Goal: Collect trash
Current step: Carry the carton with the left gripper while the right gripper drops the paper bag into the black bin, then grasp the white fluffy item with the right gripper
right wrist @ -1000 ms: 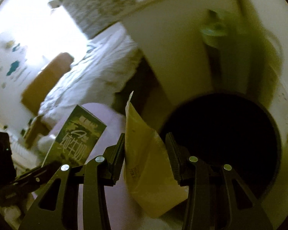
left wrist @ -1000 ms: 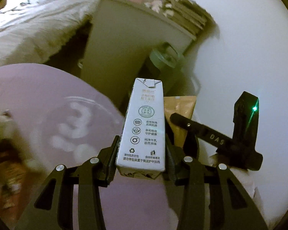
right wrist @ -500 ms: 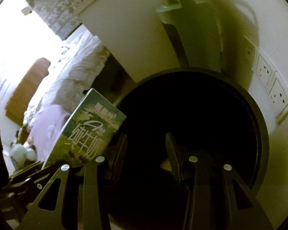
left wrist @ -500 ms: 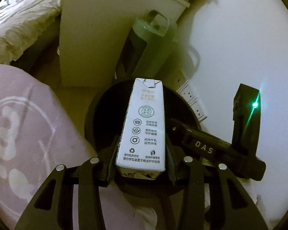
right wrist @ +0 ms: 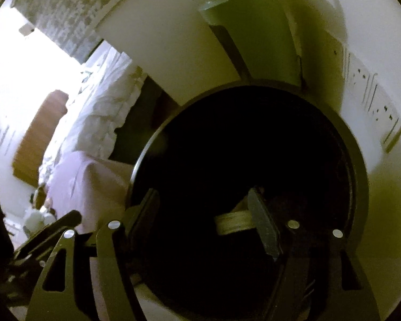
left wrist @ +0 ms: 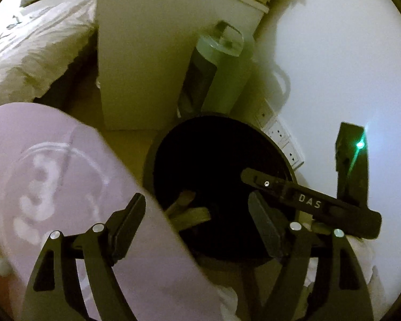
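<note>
While both tongs hung over the bin (left wrist: 222, 160), neither held anything. The left tongs (left wrist: 197, 219) were opening, the fingers (left wrist: 125, 219) wide apart with nothing between them. Below that gap, pale trash (left wrist: 189, 211) lay inside the bin; its exact kind could not be told in the dark. The left finger stood over the edge of a purple cloth (left wrist: 53, 176) printed with a white "3", the right finger over the bin's dark interior.

The right tongs (right wrist: 203, 219) were also opening, the fingers (right wrist: 262, 224) wide apart and clear of any object. Beyond the right finger, a light, rolled-looking piece of trash (right wrist: 232, 223) lay in the bin (right wrist: 254, 144), partly hidden by the finger; contact could not be determined. In the left wrist view the right tongs (left wrist: 302, 198) appeared as a black bar marked "DAS", reaching over the bin rim from the right.

The bin stood on the floor against a white cabinet (left wrist: 152, 61) and a green cylinder (left wrist: 222, 72), near wall sockets (left wrist: 280, 139). A bed (left wrist: 32, 53) lay beyond the cloth.
</note>
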Available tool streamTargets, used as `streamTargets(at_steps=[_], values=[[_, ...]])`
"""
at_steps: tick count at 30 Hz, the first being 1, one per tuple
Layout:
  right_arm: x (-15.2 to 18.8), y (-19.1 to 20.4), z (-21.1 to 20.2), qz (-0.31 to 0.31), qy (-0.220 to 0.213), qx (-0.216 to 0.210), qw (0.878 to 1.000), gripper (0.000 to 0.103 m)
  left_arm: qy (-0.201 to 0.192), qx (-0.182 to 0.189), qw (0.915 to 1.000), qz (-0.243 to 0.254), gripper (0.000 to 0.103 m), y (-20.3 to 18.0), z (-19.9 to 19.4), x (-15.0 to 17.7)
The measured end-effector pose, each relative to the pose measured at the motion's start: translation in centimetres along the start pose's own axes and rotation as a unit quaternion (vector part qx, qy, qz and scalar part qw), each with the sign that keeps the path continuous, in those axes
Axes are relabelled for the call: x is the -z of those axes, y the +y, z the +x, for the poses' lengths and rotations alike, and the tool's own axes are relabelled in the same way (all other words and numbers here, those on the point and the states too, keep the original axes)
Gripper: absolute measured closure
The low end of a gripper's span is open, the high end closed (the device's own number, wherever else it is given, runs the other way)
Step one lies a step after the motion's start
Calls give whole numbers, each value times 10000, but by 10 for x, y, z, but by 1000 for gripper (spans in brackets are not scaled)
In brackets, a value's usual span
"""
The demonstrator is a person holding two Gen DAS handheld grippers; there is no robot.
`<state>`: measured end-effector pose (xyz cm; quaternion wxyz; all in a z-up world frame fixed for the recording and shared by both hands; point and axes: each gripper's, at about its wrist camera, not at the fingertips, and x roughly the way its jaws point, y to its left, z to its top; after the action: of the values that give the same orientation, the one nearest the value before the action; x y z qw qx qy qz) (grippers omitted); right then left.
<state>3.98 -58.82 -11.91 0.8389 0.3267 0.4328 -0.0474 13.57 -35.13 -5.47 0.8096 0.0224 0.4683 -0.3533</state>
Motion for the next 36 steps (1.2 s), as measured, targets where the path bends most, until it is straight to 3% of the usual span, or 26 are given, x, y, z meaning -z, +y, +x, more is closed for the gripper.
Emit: streamTargets(at_steps=[5, 10, 12, 13, 14, 15, 17, 20, 25, 28, 31, 34, 36], values=[[7, 21, 11, -149, 379, -143, 9991, 31, -390, -38, 9990, -212, 24, 18, -43, 14], [15, 84, 2, -744, 493, -706, 9935, 31, -830, -255, 9951, -468, 24, 42, -97, 33], [23, 137, -39, -1543, -302, -1216, 9800, 31, -1034, -399, 9921, -580, 24, 57, -121, 44], [28, 154, -55, -1865, -653, -1387, 9704, 22, -1129, -507, 9903, -635, 24, 65, -132, 49], [35, 173, -69, -2222, -990, -1499, 9583, 6, -1243, -674, 9874, -711, 24, 75, -147, 57], [43, 196, -73, -2650, -1082, -1561, 9454, 4, -1313, -807, 9850, -777, 24, 84, -156, 63], [50, 226, -47, -2991, -298, -1383, 9437, 4, -1461, -1137, 9776, -1004, 24, 108, -179, 77], [59, 249, -27, -3075, -1, -1485, 9399, 7, -1600, -1566, 9648, -1378, 24, 144, -209, 96], [64, 286, -10, -3279, 137, -1659, 9299, 7, -1716, -2366, 9377, -1879, 24, 206, -248, 125], [64, 310, 9, -3341, 372, -1731, 9258, 18, -1538, -2717, 9241, -2202, 24, 250, -254, 135], [70, 332, 32, -3356, 667, -1816, 9219, 23, -1278, -2876, 9170, -2451, 25, 288, -248, 141], [70, 354, 58, -3452, 988, -1826, 9153, 23, -990, -2849, 9186, -2554, 26, 317, -238, 145], [71, 366, 76, -3501, 1151, -1787, 9123, 23, -876, -2808, 9219, -2523, 34, 324, -233, 146]])
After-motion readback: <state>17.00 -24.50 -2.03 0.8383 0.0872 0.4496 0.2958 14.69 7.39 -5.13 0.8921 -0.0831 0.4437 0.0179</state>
